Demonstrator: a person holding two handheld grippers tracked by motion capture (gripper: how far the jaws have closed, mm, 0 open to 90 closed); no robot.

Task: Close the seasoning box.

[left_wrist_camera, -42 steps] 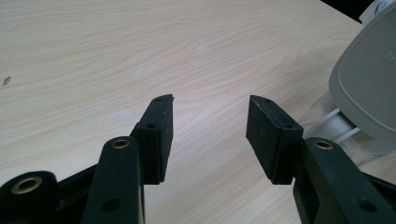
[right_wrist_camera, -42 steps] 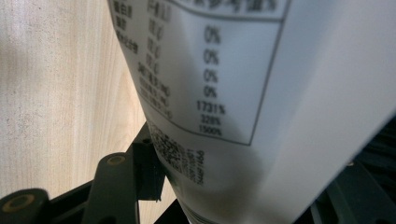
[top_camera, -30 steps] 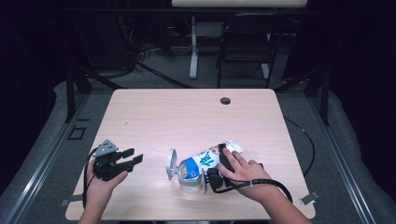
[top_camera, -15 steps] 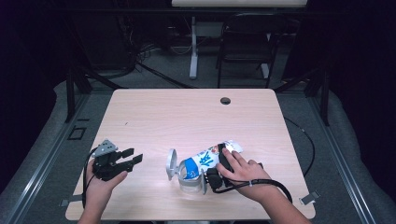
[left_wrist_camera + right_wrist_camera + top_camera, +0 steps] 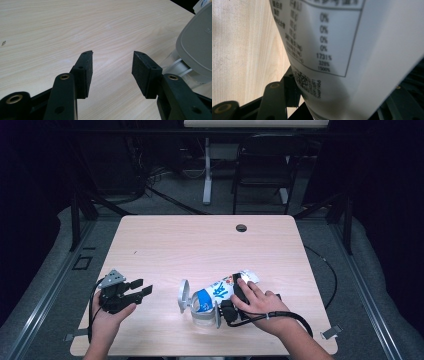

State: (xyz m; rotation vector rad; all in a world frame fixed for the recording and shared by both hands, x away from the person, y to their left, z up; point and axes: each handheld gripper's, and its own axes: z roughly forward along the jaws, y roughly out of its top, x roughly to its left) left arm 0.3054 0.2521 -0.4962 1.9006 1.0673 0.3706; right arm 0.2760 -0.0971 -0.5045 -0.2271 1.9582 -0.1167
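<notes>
Both hands (image 5: 260,302) unmoved, low over table (image 5: 200,245)

Light wood table (image 5: 165,245) w/ a small round dark hole (image 5: 241,227) near its far edge. Behind it, on grey floor (image 5: 165,210), a black chair (image 5: 262,175) and a white post (image 5: 207,170), cables nearby.

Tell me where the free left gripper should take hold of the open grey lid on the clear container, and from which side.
Probably by the lid's free upper edge, coming in level from the table's left. It stands open and nearly upright, facing the left gripper, whose jaws are open and empty. The right gripper already holds the white pouch tipped over the clear container, so that side is taken.
</notes>
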